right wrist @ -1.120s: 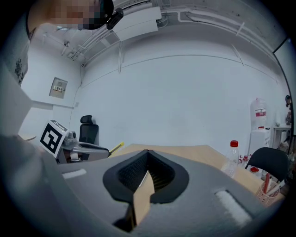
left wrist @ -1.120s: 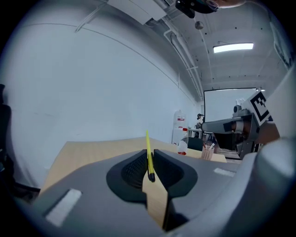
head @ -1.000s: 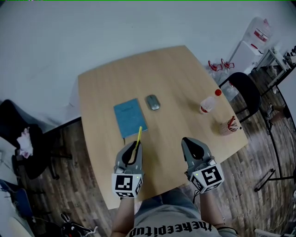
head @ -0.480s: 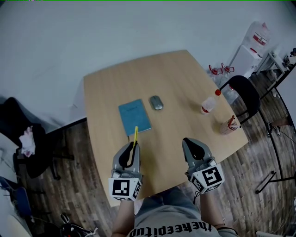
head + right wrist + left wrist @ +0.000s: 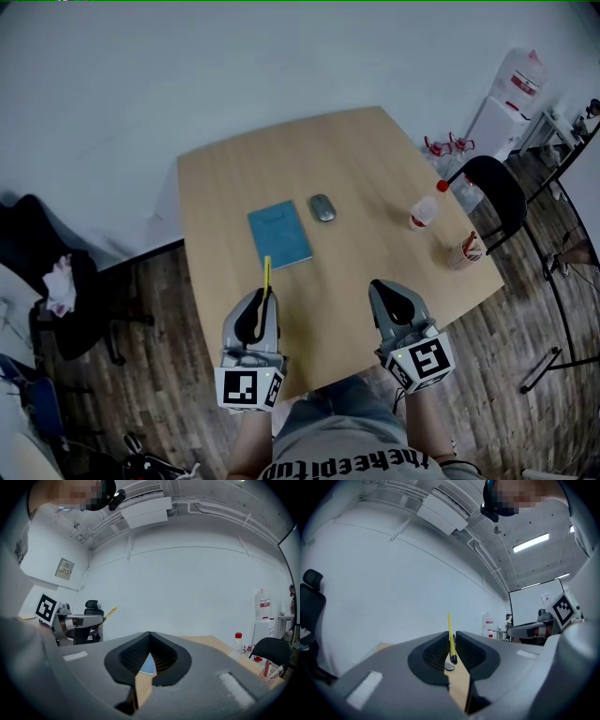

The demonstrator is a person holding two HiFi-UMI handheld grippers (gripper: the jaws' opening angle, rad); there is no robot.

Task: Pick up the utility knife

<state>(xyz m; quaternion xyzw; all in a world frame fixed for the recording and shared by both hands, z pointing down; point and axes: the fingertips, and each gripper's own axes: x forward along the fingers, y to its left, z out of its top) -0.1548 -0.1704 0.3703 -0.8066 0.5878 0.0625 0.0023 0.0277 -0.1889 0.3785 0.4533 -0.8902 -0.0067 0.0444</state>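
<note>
Utility knife [image 5: 267, 272] is jutting forward from your left gripper [image 5: 264, 298], which is clamping it above the table [image 5: 375, 159]: pickup looks done. Your right gripper [image 5: 382, 286] is idling closed, empty.

Head view: above the table [image 5: 394, 159], facing steeply down, whole top seen.
Left gripper view: just behind its jaws, level, facing past the far edge.
Right gripper view: likewise, level.
Shared: table, utility knife [image 5: 266, 274], in all three.
</note>
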